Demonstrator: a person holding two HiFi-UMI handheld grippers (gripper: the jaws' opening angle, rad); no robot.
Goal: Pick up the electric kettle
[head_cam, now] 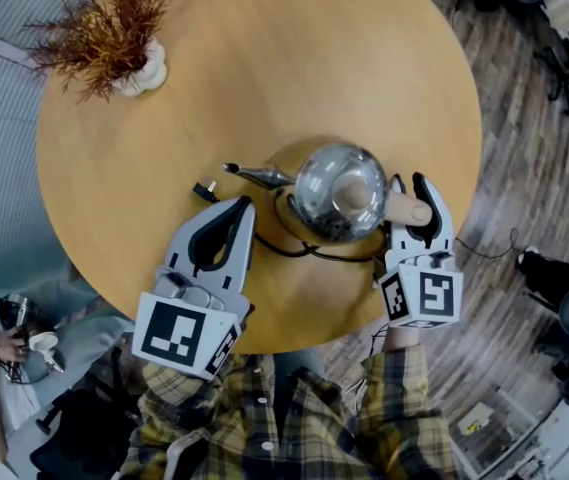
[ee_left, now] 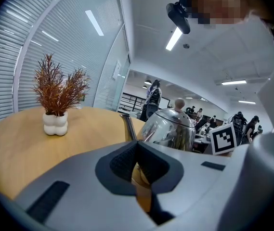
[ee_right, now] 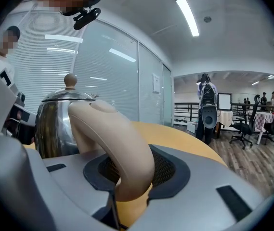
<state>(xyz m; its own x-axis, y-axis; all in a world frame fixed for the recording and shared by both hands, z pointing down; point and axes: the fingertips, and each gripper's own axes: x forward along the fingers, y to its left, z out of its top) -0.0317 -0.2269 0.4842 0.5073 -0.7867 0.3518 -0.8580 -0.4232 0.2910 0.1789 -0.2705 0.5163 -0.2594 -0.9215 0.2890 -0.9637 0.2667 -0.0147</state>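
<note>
My right gripper has its fingers closed on the beige handle of the electric kettle. It stands near-right on the worktop, and I judge the lift is still to do. My left gripper waits beside it, fingers together and empty.

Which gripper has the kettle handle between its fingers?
The right gripper: its fingers clamp the beige handle. The left gripper is shut, empty, beside the kettle.

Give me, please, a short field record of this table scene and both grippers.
table: round, wooden
electric kettle: steel, gooseneck spout, upright on table
right gripper: closed on the kettle's beige handle
left gripper: closed, empty, near the spout
power cord: trails from under kettle, plug lying on table
vase: white, dried plant, table's far left
</note>
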